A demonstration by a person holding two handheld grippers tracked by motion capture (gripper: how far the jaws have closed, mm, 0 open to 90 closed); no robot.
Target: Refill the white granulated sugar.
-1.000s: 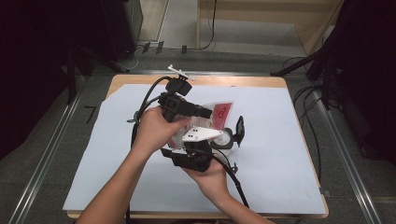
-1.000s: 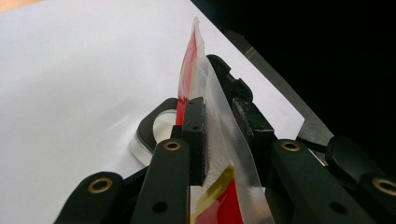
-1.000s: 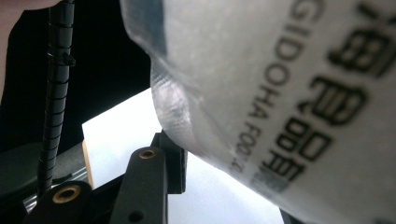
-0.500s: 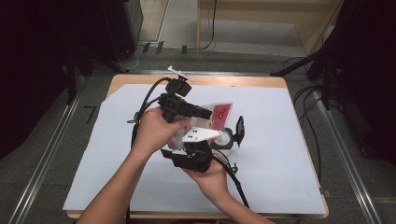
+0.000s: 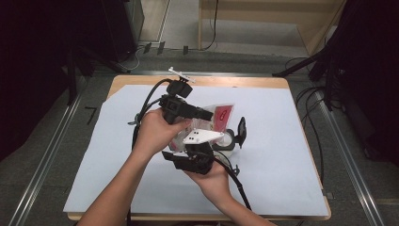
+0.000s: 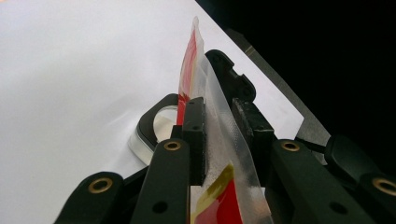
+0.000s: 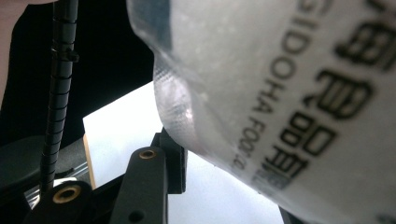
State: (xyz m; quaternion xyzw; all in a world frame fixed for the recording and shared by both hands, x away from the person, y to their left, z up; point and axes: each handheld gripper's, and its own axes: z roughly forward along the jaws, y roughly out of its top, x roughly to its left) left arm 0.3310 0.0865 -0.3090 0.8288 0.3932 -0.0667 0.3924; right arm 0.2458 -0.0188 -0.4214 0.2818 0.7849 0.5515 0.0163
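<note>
Clear plastic with red print, that's the packet (image 5: 220, 114) in play, held up above the middle of the white sheet (image 5: 282, 155) that covers the wooden table (image 5: 235, 81). Left gripper (image 5: 207, 114) points toward three o'clock in the high view, and its jaws are pinched onto the packet; the left gripper view shows it plainly, the packet (image 6: 210, 121) standing edge-on between the two black jaws, its seam running up toward twelve o'clock, red and yellow print low at six.

Right gripper (image 5: 230, 136) sits just below at about five o'clock from the left one, white plate on top, the right hand (image 5: 214, 176) under it and the left hand (image 5: 157, 132) wrapped around the other handle. In the right gripper view the packet (image 7: 289, 84) looms close and blurred with black lettering, its lower edge dropping between the jaws and one jaw pad touching it; whether they're clamped on it, I can't tell.

Down on the sheet, a round clear dish (image 6: 161, 128) with a dark rim lies right beneath the tools, near the centre of the table.
</note>
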